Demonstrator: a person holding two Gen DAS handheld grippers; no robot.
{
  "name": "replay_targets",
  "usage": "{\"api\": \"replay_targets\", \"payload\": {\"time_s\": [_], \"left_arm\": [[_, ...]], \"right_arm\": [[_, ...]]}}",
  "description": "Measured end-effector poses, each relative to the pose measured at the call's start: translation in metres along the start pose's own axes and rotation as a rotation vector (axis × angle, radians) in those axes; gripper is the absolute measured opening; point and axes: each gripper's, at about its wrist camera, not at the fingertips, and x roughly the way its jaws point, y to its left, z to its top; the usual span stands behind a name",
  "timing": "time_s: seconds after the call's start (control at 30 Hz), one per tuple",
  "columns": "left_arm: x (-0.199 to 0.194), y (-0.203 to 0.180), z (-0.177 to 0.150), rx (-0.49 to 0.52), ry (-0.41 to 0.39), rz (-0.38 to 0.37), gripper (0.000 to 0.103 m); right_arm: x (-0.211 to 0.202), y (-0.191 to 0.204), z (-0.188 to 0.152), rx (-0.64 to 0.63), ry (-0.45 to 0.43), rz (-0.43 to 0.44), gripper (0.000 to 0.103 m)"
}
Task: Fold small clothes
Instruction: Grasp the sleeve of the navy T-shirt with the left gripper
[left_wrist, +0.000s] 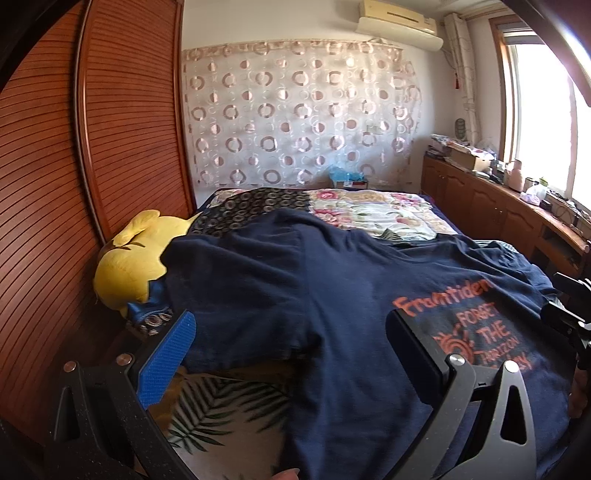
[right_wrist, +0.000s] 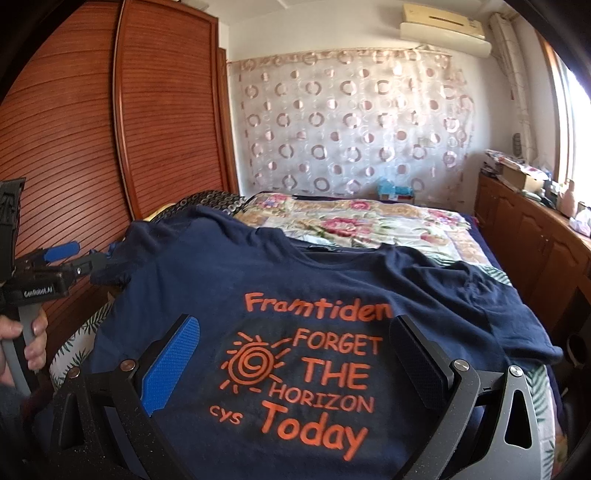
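T-shirt (right_wrist: 295, 280) spread print-up on bed (right_wrist: 369, 221), ready for first fold. Left gripper (left_wrist: 291, 350) fingers wide over sleeve side; right gripper (right_wrist: 295, 362) fingers wide above print, holding nothing.

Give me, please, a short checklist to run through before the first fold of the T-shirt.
1. T-shirt lies print up on the bed: ok.
2. Shirt lies flat: not ok; the far sleeve rides up over the yellow plush toy, and the right side is rumpled.
3. Left gripper open and holding nothing: ok.
4. Right gripper open and holding nothing: ok.
5. Hem within reach: cannot tell; it lies below both views.
6. Space on the bed for the fold: ok; the floral quilt beyond the collar is free.
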Motion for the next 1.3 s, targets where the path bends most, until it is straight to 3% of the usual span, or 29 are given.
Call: {"api": "replay_targets", "payload": {"time_s": [0.2,0.37,0.67,0.8,1.03,1.2,1.23,1.3], "left_arm": [[0.015,0.033,0.007,0.005,0.004,0.03,0.103],[0.022,0.061,0.016,-0.007,0.003,0.008,0.101],[0.06,0.102,0.028,-0.065,0.077,-0.061,0.068],[0.084,0.109,0.025,-0.072,0.152,-0.069,0.053],[0.11,0.111,0.012,-0.078,0.249,-0.043,0.052],[0.111,0.112,0.009,-0.076,0.257,-0.055,0.051],[0.108,0.11,0.01,-0.061,0.25,-0.065,0.046],[0.106,0.107,0.011,-0.037,0.247,-0.066,0.019]], "right_arm": [[0.011,-0.001,0.014,-0.036,0.024,0.036,0.103],[0.026,-0.004,0.02,-0.071,0.044,0.066,0.103],[0.044,-0.007,0.024,-0.094,0.081,0.111,0.103],[0.048,-0.006,0.025,-0.102,0.091,0.124,0.103],[0.047,-0.007,0.022,-0.099,0.099,0.141,0.103],[0.046,-0.003,0.021,-0.091,0.093,0.14,0.103],[0.044,-0.003,0.021,-0.089,0.088,0.139,0.103],[0.042,-0.004,0.021,-0.086,0.082,0.134,0.103]]}}
